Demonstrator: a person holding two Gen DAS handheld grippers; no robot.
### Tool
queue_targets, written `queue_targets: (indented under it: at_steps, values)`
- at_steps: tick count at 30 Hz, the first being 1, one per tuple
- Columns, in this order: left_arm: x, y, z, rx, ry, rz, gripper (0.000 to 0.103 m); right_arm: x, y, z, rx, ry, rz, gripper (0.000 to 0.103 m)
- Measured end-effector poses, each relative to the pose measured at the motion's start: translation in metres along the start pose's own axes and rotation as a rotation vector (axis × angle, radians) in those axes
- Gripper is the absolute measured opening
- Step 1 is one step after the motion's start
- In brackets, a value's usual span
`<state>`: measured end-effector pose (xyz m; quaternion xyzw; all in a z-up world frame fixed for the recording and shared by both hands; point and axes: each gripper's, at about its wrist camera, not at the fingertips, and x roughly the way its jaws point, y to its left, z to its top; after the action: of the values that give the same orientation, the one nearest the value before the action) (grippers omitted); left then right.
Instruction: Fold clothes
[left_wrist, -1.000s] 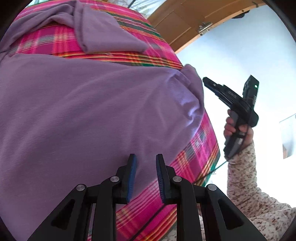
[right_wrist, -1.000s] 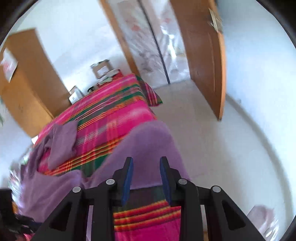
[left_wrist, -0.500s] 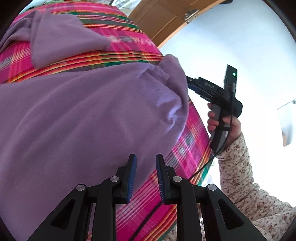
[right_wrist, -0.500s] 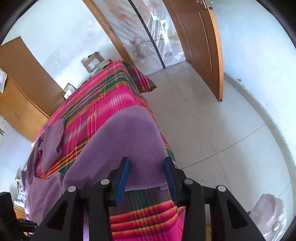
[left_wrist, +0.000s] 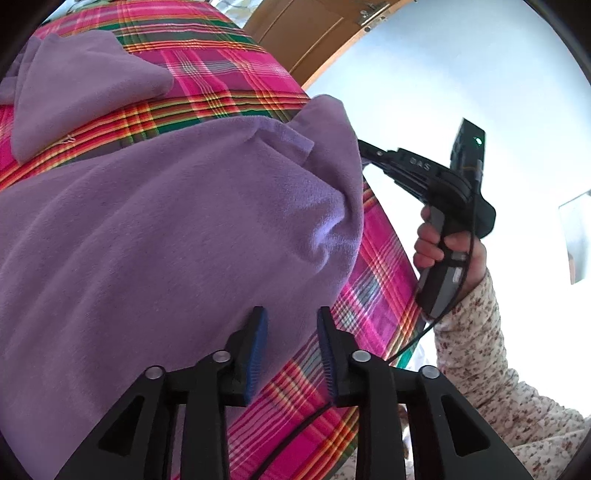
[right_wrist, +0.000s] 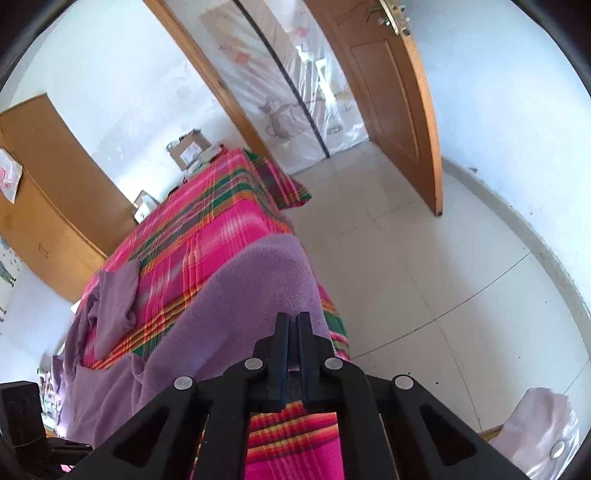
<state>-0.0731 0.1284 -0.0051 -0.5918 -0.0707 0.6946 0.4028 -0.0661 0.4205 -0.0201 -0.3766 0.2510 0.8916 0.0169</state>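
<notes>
A purple fleece garment (left_wrist: 166, 229) lies spread over a bed with a pink plaid cover (left_wrist: 236, 70). My left gripper (left_wrist: 290, 314) hovers over the garment's near edge. Its jaws are opening and the pads press on nothing; cloth lies under the gap. My right gripper (right_wrist: 293, 319) is shut on the garment (right_wrist: 251, 295) at its corner by the bed's edge. In the left wrist view that corner is bunched up and hides the right gripper's tips; a hand (left_wrist: 447, 247) in a flowered sleeve holds its grip. A purple sleeve (right_wrist: 118, 295) lies farther up the bed.
White tiled floor (right_wrist: 424, 277) runs along the bed's right side to an open wooden door (right_wrist: 399, 92) and a plastic curtain (right_wrist: 295, 92). A wooden wardrobe (right_wrist: 48, 192) and cardboard boxes (right_wrist: 188, 147) stand beyond the bed. A pale cushion (right_wrist: 543, 424) is at the lower right.
The right jaws have closed on the garment's corner, which now bunches up. My left gripper has slid along the near edge toward that corner, and its jaws stand wider.
</notes>
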Motion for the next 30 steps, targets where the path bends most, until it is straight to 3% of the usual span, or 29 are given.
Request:
queue_targets:
  at_steps: [11,17,19,22,30]
  values:
    - [0.008,-0.002,0.011,-0.026,-0.001,-0.005,0.03,-0.051,-0.027,0.005,0.039,-0.104,-0.076,0.004]
    - [0.013,-0.01,0.01,0.009,0.013,0.01,0.03,-0.069,-0.035,0.009,0.054,-0.143,-0.106,0.004]
    - [0.012,-0.015,0.008,0.027,0.015,0.008,0.03,-0.074,-0.033,0.011,0.046,-0.148,-0.114,0.004]
    - [0.011,-0.023,0.006,0.051,0.007,0.019,0.039,-0.081,-0.029,0.015,0.023,-0.153,-0.128,0.004]
    - [0.01,-0.029,0.001,0.046,0.008,-0.006,0.039,-0.088,-0.028,0.01,-0.009,-0.146,-0.191,0.004]
